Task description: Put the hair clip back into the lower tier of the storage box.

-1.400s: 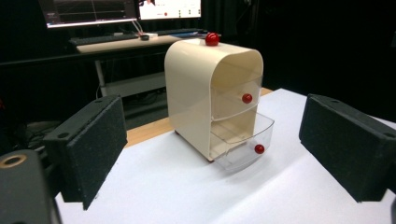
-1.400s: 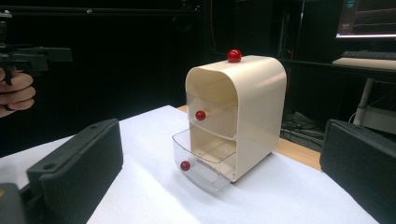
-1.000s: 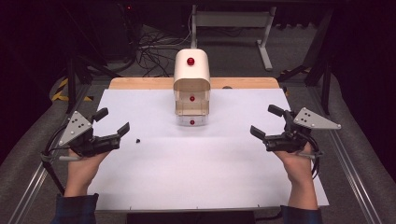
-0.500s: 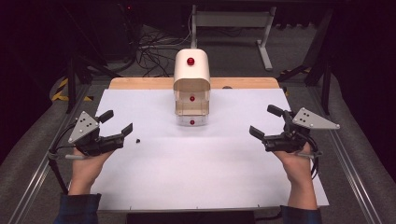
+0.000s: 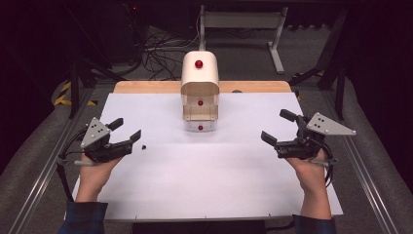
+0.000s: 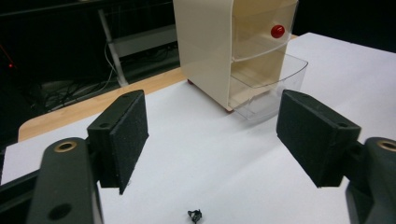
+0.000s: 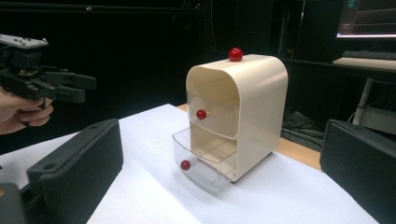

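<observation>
We see the left claw (image 5: 130, 138) with its jaws apart and nothing between them, though they have just been closing in. It hovers well to the left of the cream drawer cabinet (image 5: 199, 90), aimed at a small black object (image 5: 144, 146) lying on the white tabletop (image 5: 204, 175) just past its jaw tips. In the left gripper view that little black piece (image 6: 195, 215) sits low between the two pads, untouched. The right claw (image 5: 275, 129) waits well to the right of the cabinet, jaws wide and empty. The cabinet's bottom clear drawer (image 7: 201, 161) stands pulled out, red knob (image 7: 186, 164) on its front; the upper drawer is pushed in.
</observation>
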The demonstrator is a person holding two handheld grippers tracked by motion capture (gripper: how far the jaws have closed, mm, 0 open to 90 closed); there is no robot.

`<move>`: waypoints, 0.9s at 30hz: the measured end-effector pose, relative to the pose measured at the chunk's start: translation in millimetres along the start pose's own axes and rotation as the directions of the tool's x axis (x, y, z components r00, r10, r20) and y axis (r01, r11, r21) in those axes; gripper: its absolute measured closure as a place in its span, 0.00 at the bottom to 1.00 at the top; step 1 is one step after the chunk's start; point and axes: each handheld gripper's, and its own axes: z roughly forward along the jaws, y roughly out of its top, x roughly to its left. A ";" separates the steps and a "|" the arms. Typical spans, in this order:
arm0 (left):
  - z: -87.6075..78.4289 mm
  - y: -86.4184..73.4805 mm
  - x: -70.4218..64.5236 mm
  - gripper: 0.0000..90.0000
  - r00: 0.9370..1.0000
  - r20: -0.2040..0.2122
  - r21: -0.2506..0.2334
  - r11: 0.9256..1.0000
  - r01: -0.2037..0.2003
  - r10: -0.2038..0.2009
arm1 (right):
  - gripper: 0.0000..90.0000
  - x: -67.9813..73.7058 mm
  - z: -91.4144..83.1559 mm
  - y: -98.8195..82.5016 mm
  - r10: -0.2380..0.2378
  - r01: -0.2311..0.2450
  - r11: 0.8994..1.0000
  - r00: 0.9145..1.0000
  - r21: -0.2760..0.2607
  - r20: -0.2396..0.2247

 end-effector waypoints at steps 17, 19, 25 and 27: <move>19.3 -14.0 3.0 0.42 0.999 -0.039 0.089 0.995 0.040 -0.037 | 0.00 -0.7 -2.0 0.7 0.000 0.000 1.000 1.000 -0.008 0.005; 21.3 -15.5 2.9 0.44 0.999 -0.039 0.095 0.995 0.042 -0.038 | 0.00 -0.6 -2.2 0.8 -0.002 0.002 1.000 1.000 -0.006 0.007; 25.6 -18.9 3.4 0.47 0.998 -0.039 0.104 0.993 0.057 -0.053 | 0.00 -0.5 -2.0 0.6 -0.001 0.001 1.000 1.000 -0.004 0.007; 27.2 -20.2 3.7 0.49 0.998 -0.045 0.112 0.992 0.057 -0.052 | 0.00 -0.4 -1.6 0.5 -0.001 0.001 1.000 1.000 -0.006 0.005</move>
